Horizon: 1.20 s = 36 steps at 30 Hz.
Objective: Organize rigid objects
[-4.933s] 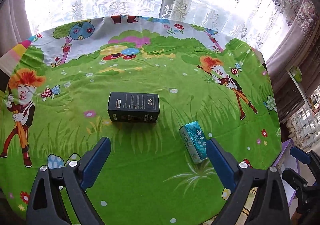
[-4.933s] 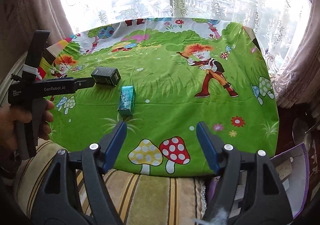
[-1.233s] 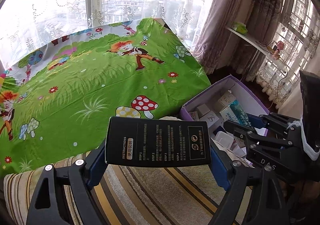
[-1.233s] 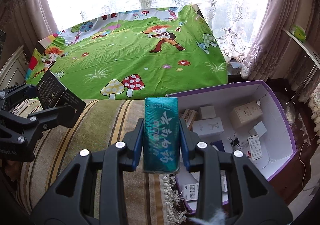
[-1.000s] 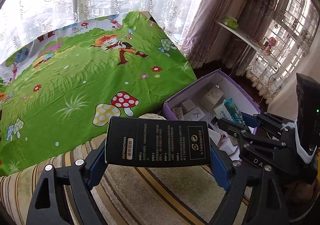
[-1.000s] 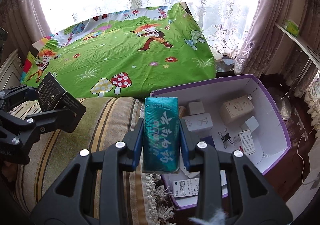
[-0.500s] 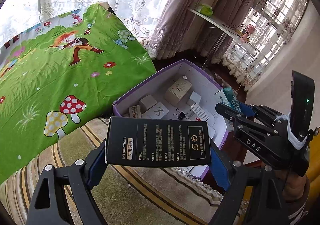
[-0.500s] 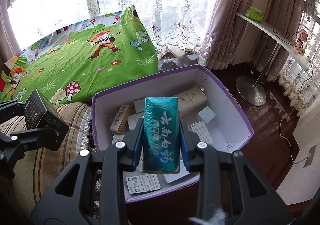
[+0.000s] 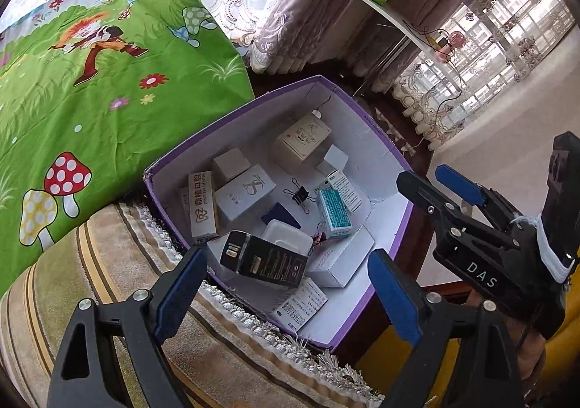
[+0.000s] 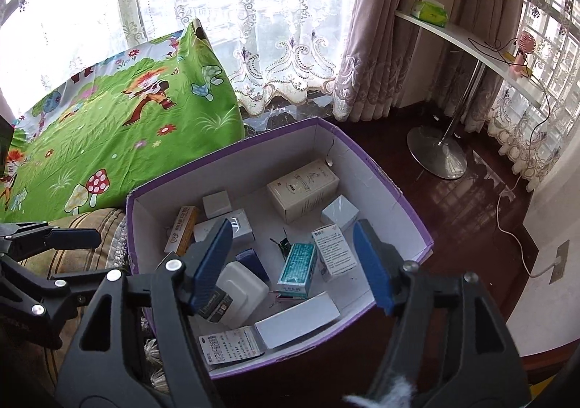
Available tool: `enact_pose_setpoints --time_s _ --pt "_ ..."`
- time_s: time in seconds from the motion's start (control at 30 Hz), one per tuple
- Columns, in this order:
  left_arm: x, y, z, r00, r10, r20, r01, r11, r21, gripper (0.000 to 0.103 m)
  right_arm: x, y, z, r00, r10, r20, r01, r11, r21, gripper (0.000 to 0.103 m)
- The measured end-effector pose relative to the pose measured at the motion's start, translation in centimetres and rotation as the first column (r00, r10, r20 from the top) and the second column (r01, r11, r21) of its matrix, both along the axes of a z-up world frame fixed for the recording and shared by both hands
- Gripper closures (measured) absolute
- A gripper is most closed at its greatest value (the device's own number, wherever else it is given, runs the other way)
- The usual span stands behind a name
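Two grippers hang above the purple-rimmed cardboard box point(image 9: 389, 234), and both have let go. The left gripper point(image 9: 286, 284) has its blue fingers point(image 9: 179, 286) spread wide, its jaws having just opened a little further, and the black box point(image 9: 264, 259) lies free below them, tilted on a white plastic container point(image 9: 288, 232) at the near end of the purple box. The right gripper point(image 10: 295, 263) has also just opened, its fingers point(image 10: 214, 259) released and standing apart from the teal packet point(image 10: 298, 269), which lies on the box floor beside a white carton with blue print point(image 10: 333, 251). From the left wrist view the black box shows whole, gold label and all; from the right wrist view only a corner of it shows behind the left-hand finger. The left view also takes in the right gripper's body from the side, marked DAS, with a bit of the person's hand beneath it. The right view shows the left gripper only as black arms and a blue pad at the left edge. It alone shows the dark wooden floor point(image 10: 471, 212), a round metal stand base point(image 10: 436, 152) and a wall socket point(image 10: 558, 265). Both show the green cartoon sheet point(image 9: 108, 82), the lace curtains point(image 10: 282, 27) and the white shelf point(image 10: 460, 36) with a green tissue pack point(image 10: 429, 13). The striped rug point(image 9: 119, 270) under the box's near edge is plainer from the left.
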<state>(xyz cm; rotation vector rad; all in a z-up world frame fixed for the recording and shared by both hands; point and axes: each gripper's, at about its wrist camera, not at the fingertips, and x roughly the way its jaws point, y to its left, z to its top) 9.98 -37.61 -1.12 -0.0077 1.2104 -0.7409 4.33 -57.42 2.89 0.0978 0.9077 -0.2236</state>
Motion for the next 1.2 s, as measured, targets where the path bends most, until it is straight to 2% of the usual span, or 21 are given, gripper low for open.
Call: enact_pose_setpoints --time_s 0.1,0.2,0.3,0.4,0.63,1.2 --pt "-1.8 1.4 0.8 1.000 0.001 0.026 -0.001 1.000 0.013 0.011 -0.7 0.6 0.0 1.000 0.024 -0.007 -0.024 1.000 0.013 0.029" --pt "-4.4 3.2 1.4 0.998 0.038 0.057 -0.039 0.999 0.030 0.011 -2.4 1.2 0.2 0.999 0.037 -0.008 -0.036 0.998 0.048 0.029" --pt "-6.2 3.8 1.7 0.993 0.054 0.107 -0.060 0.997 0.047 0.011 -4.0 1.9 0.1 0.999 0.044 -0.023 -0.043 0.998 0.037 0.029" --pt "-6.1 3.8 1.5 0.994 0.055 0.098 -0.058 0.998 0.025 0.005 -5.2 2.0 -0.2 0.999 0.036 -0.035 -0.034 0.998 0.044 0.029" --pt "-5.8 3.8 1.1 0.994 0.055 0.094 -0.055 0.998 -0.001 0.002 -5.5 2.0 -1.6 0.997 0.016 -0.076 -0.012 0.999 0.049 0.029" --pt "-5.2 3.3 0.6 0.993 0.060 0.099 -0.061 0.998 0.013 0.000 -5.1 2.3 -2.4 0.995 0.026 -0.100 -0.021 0.998 0.052 0.029"
